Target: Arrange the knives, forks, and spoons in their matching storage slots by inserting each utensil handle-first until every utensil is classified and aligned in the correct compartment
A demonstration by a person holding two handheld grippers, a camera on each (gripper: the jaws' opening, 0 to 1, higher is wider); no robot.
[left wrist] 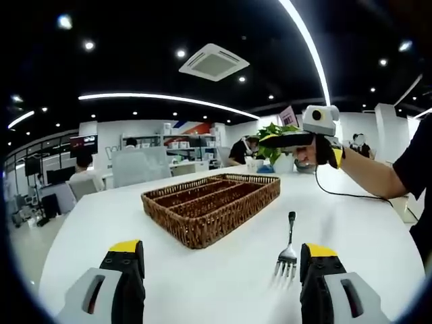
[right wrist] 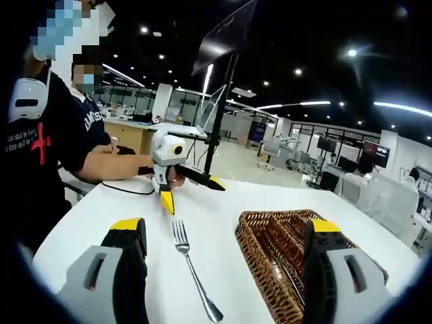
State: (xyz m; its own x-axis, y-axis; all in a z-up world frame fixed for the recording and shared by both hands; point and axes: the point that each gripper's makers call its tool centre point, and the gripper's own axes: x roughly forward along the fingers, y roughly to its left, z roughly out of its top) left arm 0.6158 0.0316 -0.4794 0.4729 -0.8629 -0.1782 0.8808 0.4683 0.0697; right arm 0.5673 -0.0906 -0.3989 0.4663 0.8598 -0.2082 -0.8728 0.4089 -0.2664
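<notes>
We hold both sets of jaws spread and empty above the white bench (left wrist: 202, 283), where a lone fork (left wrist: 288, 255) lies flat beside the wicker tray (left wrist: 210, 206). Lying so flat, the fork could skid away or turn under a grab, then enter its slot tines-first.

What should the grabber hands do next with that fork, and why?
Probably lower the left gripper onto the fork and close on it. The fork lies flat on the white table, just inside the gripper's right-hand jaw, outside the wicker tray. The jaws stand wide apart with nothing between them. The right gripper is open too, with the fork between its jaws in its own view.
</notes>
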